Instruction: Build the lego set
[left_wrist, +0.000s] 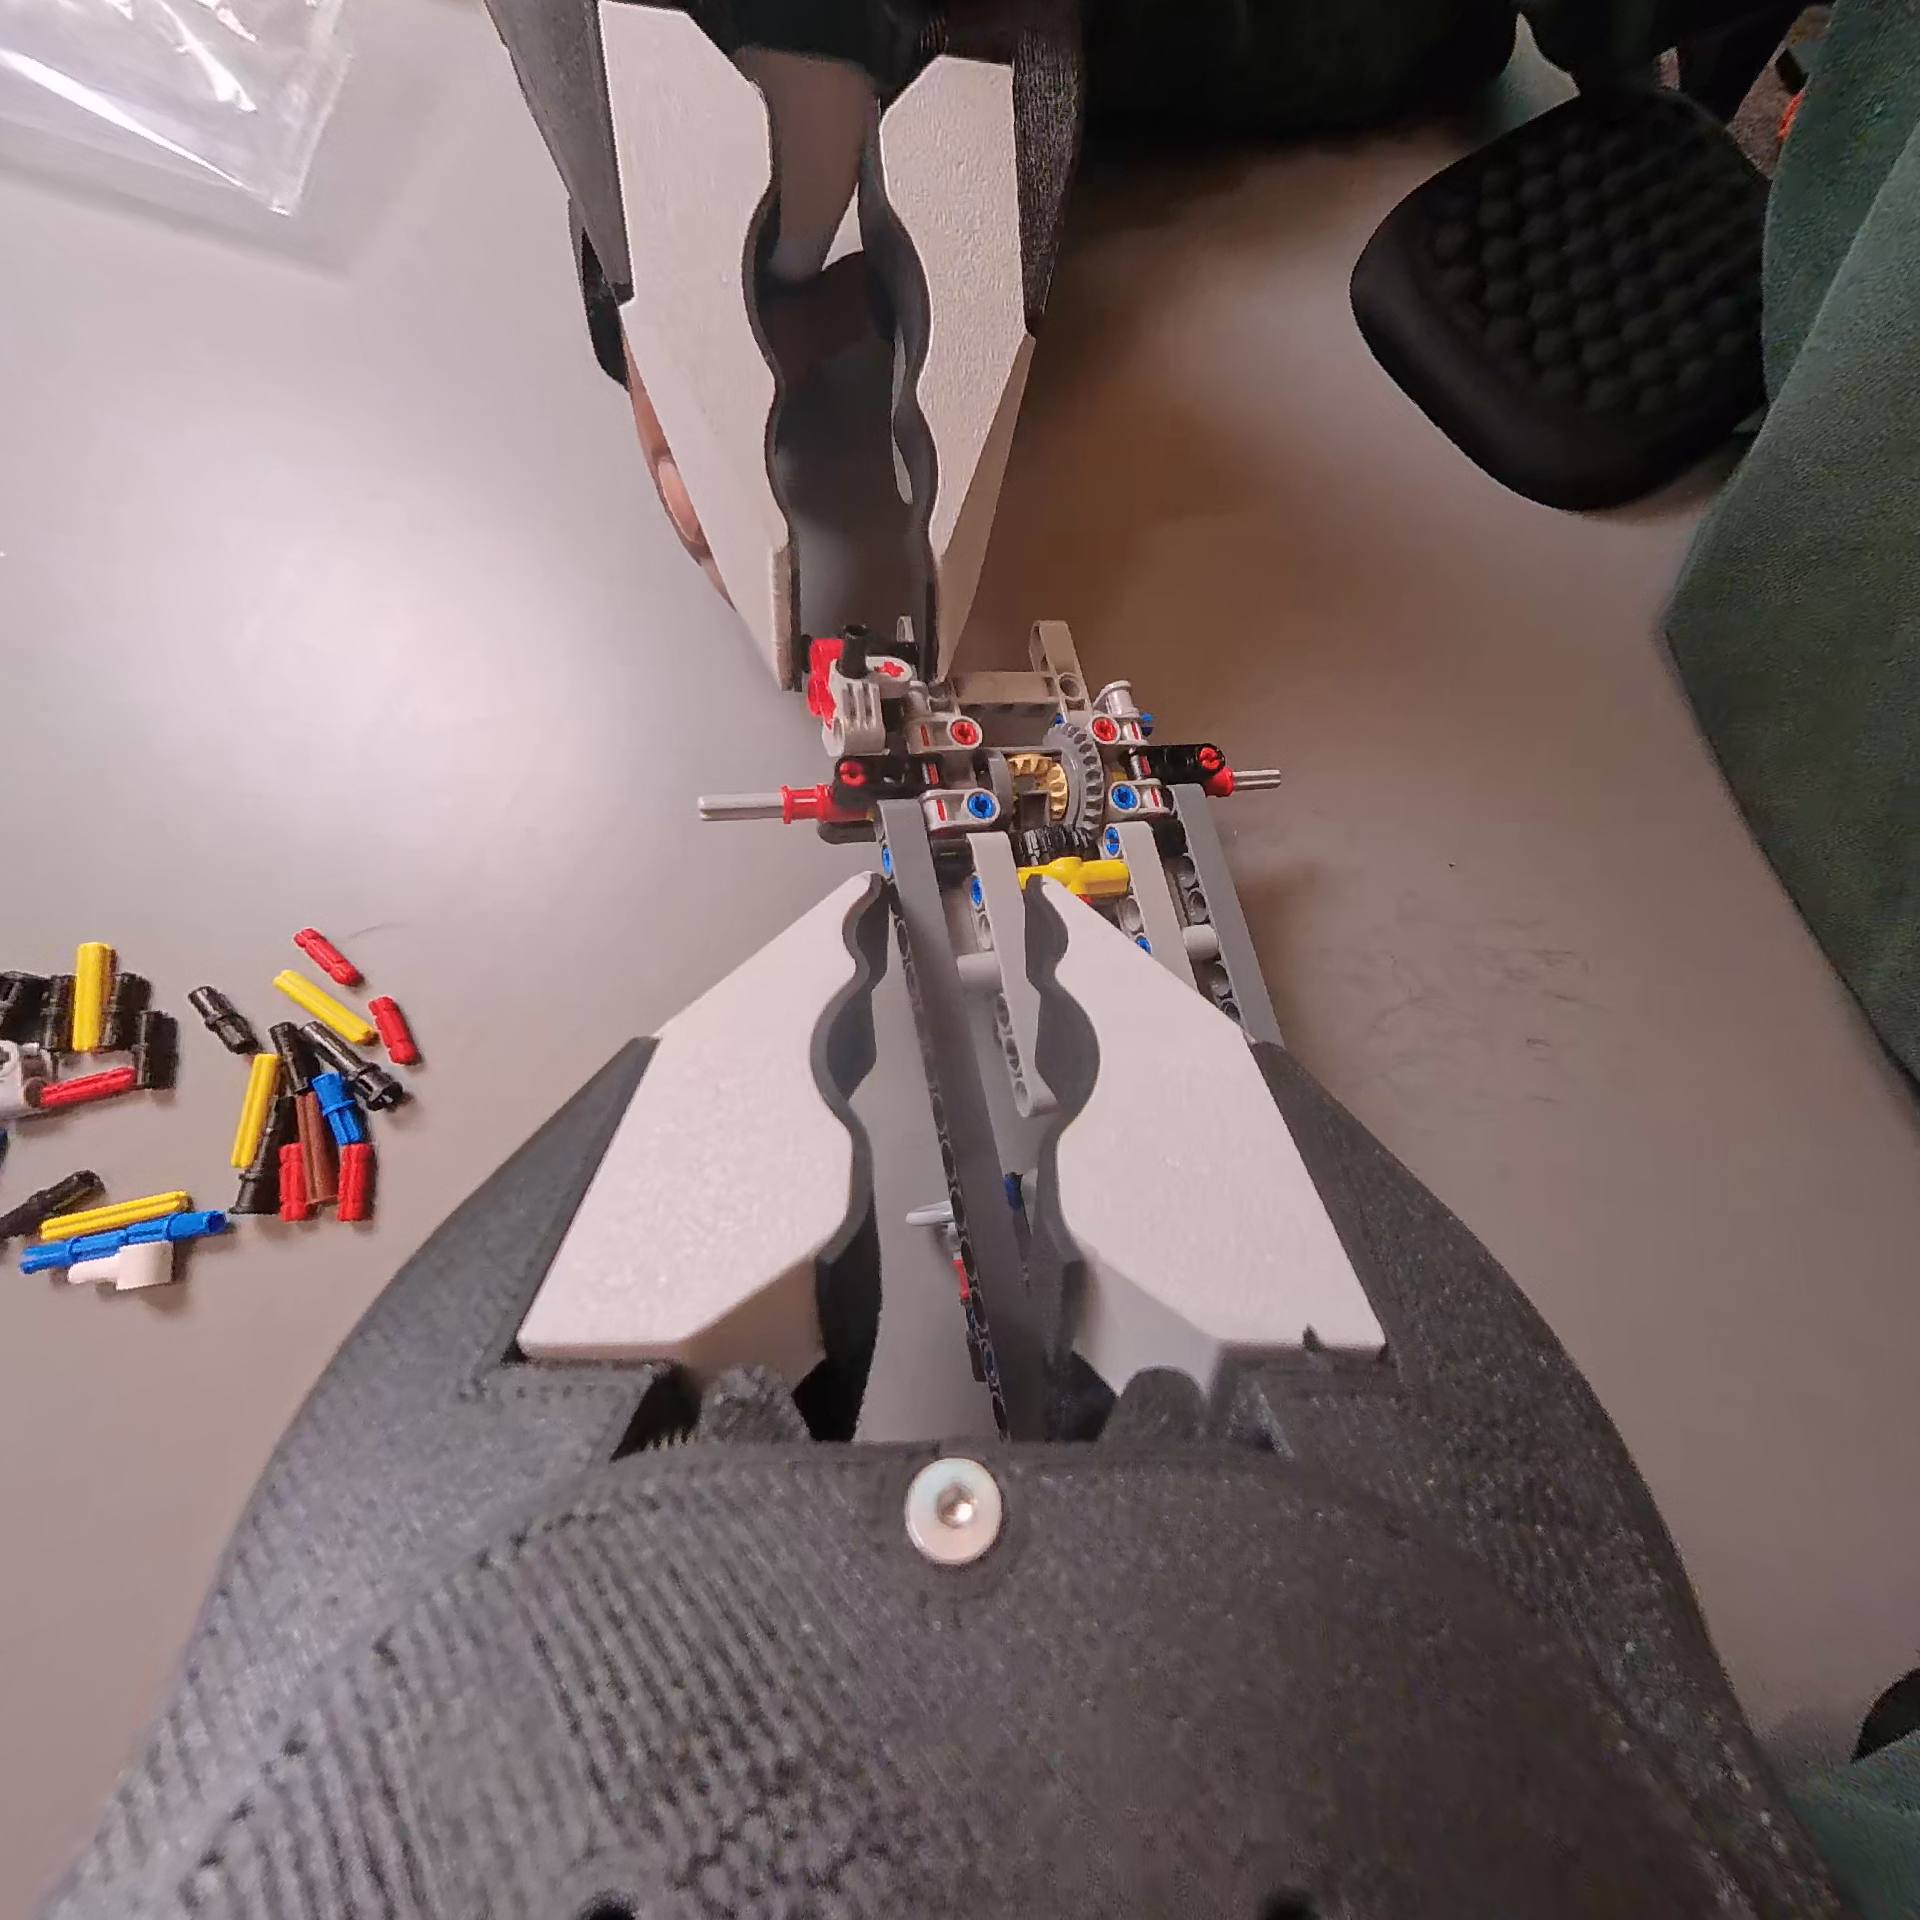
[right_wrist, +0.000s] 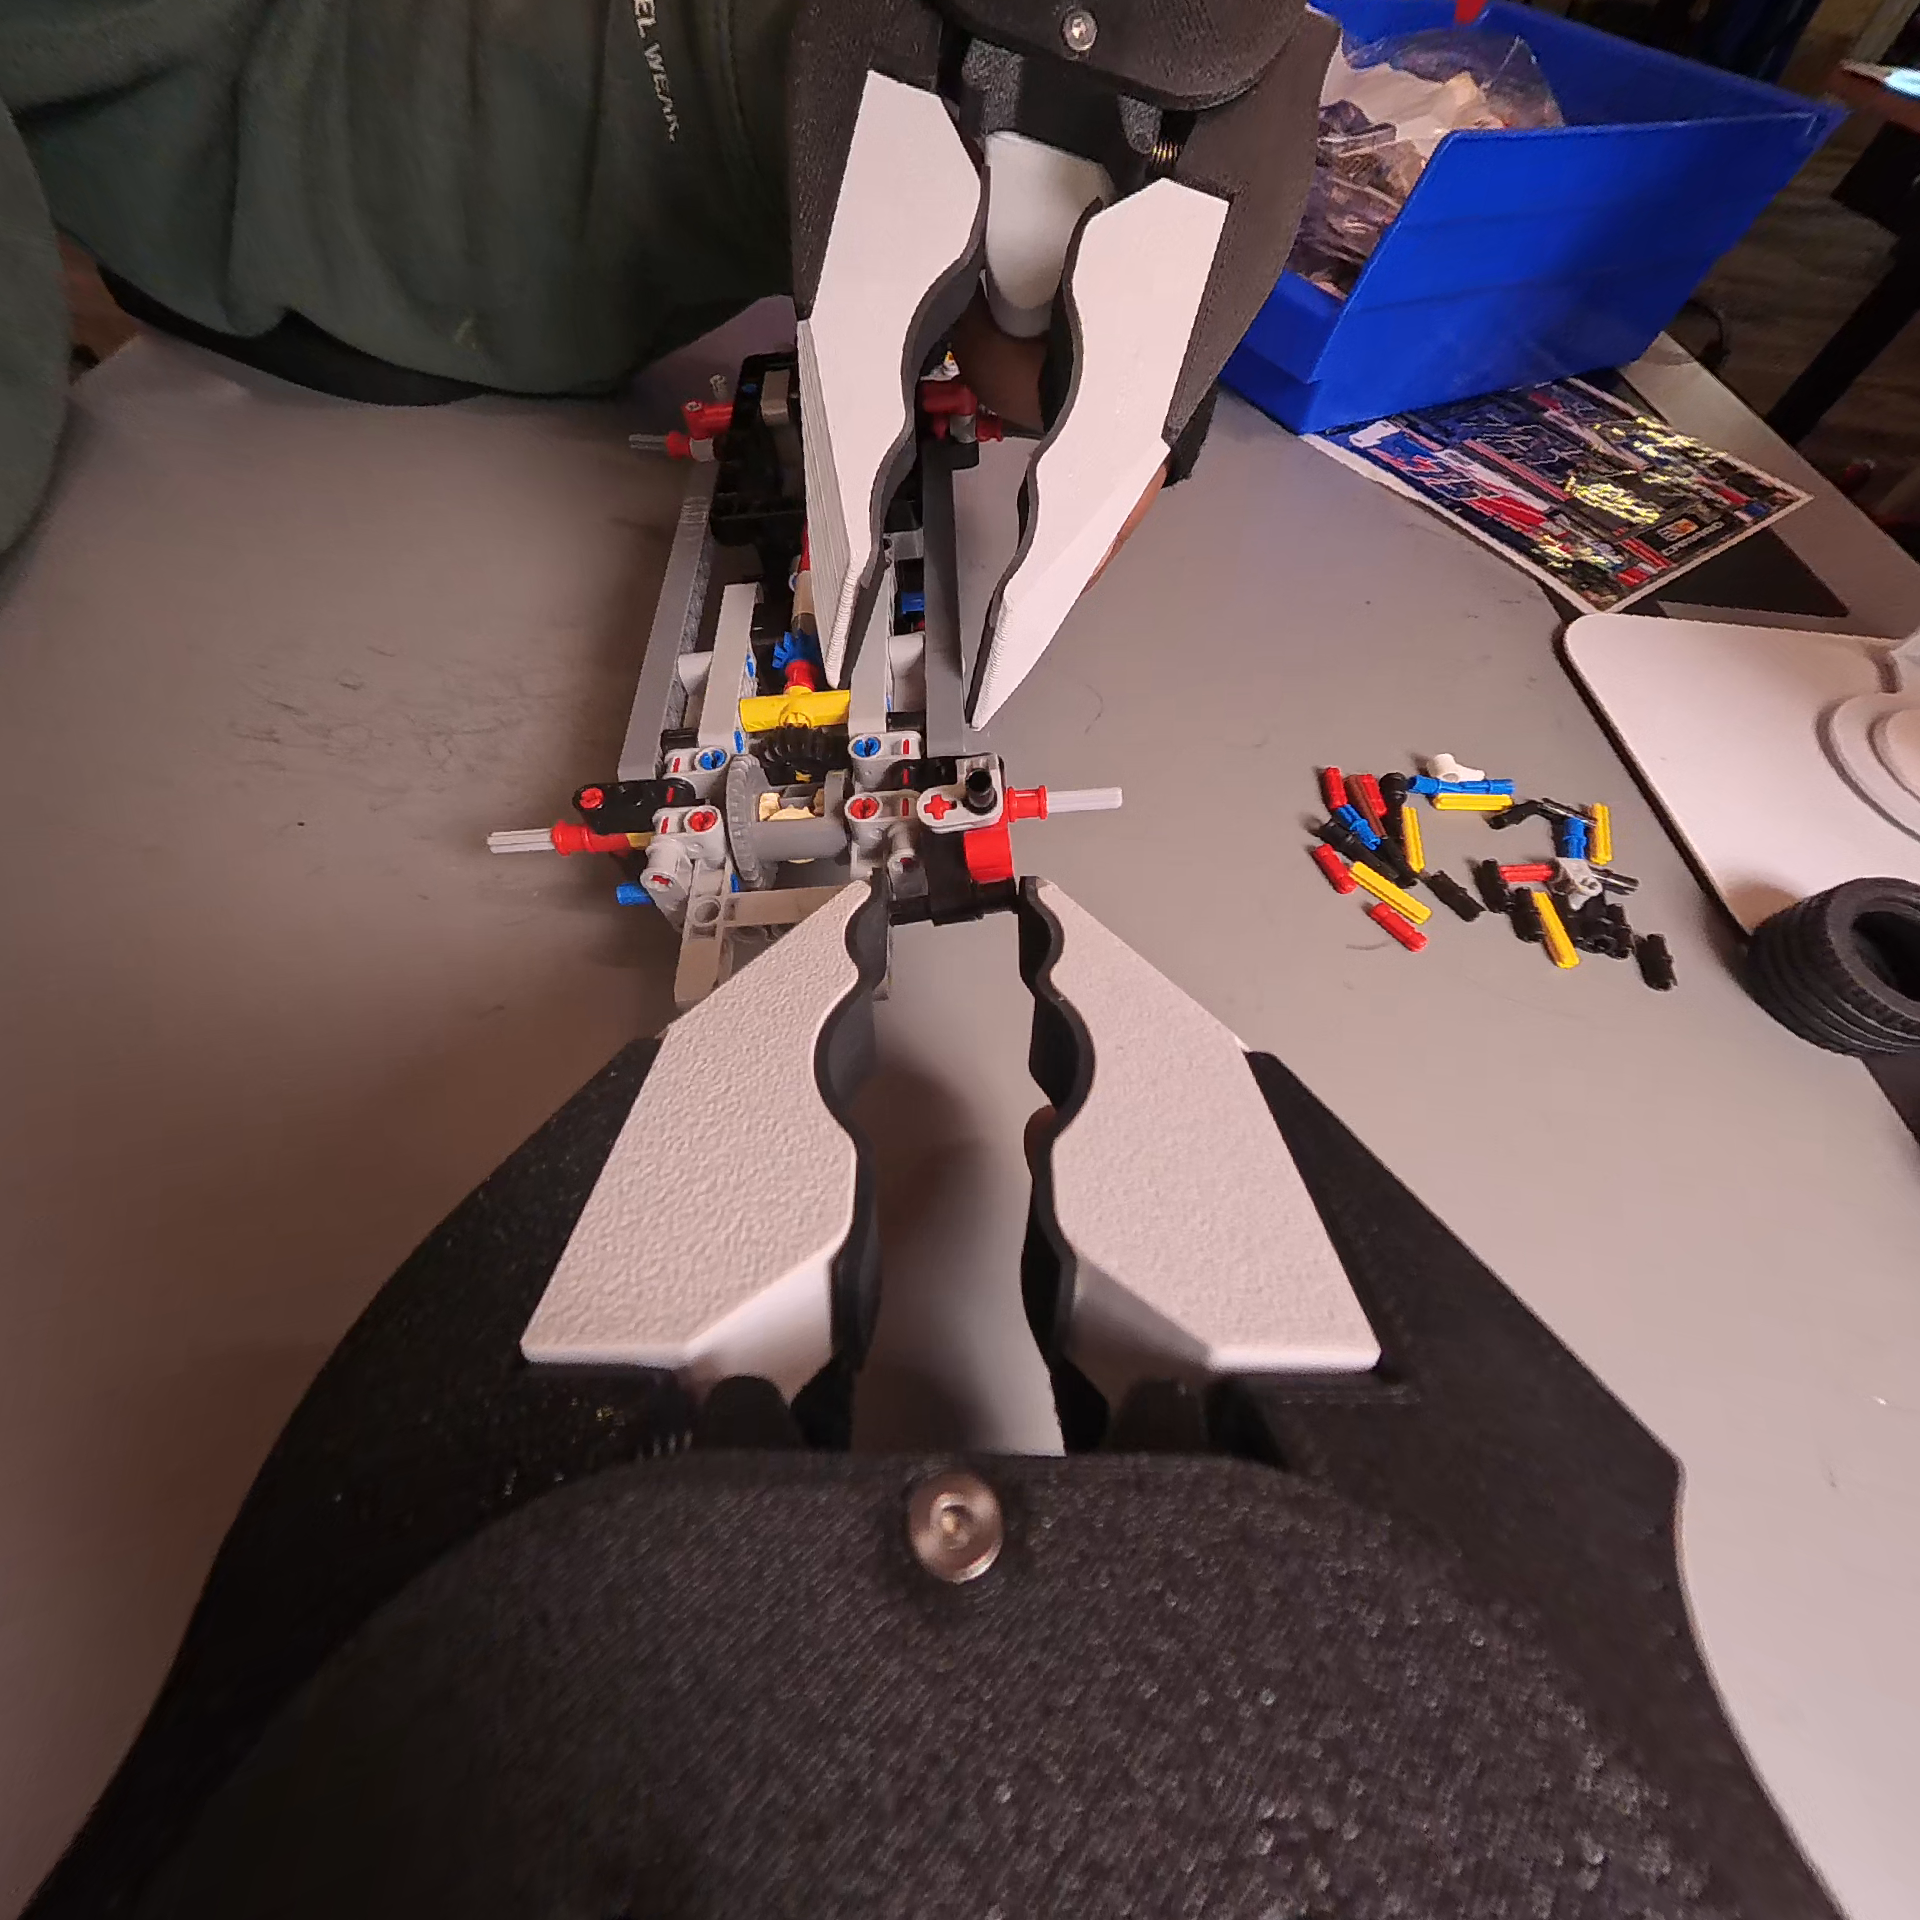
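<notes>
Left wrist view: we see the left gripper (left_wrist: 956, 914) straddling the long grey beams of the chassis (left_wrist: 997, 800), fingers at moderate width; whether they press the beams we cannot tell. The chassis lies on the table (left_wrist: 312, 623), loose pins (left_wrist: 301, 1081) to its left.

Right wrist view: the right gripper (right_wrist: 951, 899), fingers narrow, closes around the red-and-black end block (right_wrist: 971, 852) of the chassis. A blue bin (right_wrist: 1558, 239) and a tyre (right_wrist: 1849, 966) lie to the right.

The left tool (left_wrist: 951, 894) covers the chassis's (left_wrist: 997, 810) rear. The tyre (right_wrist: 1860, 961) and bin (right_wrist: 1538, 208) are cut off by the edge. The pins (right_wrist: 1486, 862) are too small to sort.
</notes>
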